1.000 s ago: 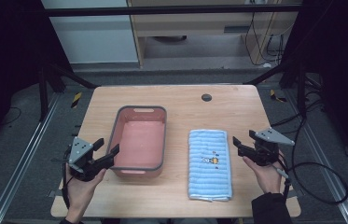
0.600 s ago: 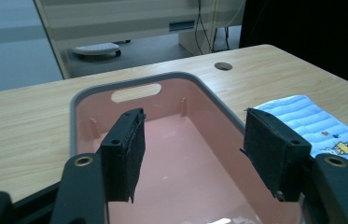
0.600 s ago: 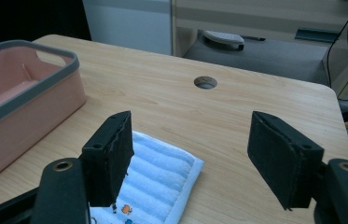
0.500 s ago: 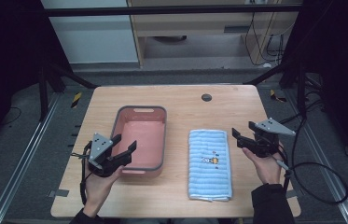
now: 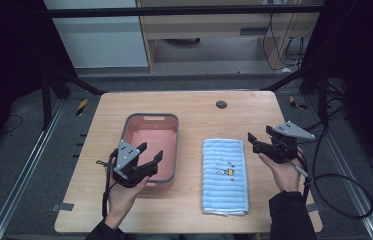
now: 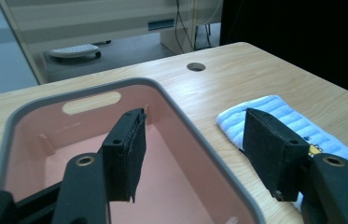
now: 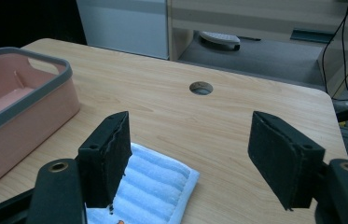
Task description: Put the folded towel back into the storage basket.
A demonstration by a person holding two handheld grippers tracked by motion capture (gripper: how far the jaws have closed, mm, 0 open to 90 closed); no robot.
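The left gripper [image 5: 151,152] is held wide open and empty over the near rim of the bin [image 5: 169,120]. Right of the bin, beyond the towel [image 5: 224,175], the right gripper [image 5: 250,140] is held equally open and empty.

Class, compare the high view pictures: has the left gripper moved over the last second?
Yes. The left gripper has moved right, from beside the table's left edge to over the near rim of the pink basket, which has stayed put.

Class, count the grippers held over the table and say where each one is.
2. The left gripper is over the pink basket's near end; the right gripper is beside the blue towel's far right corner. Both open.
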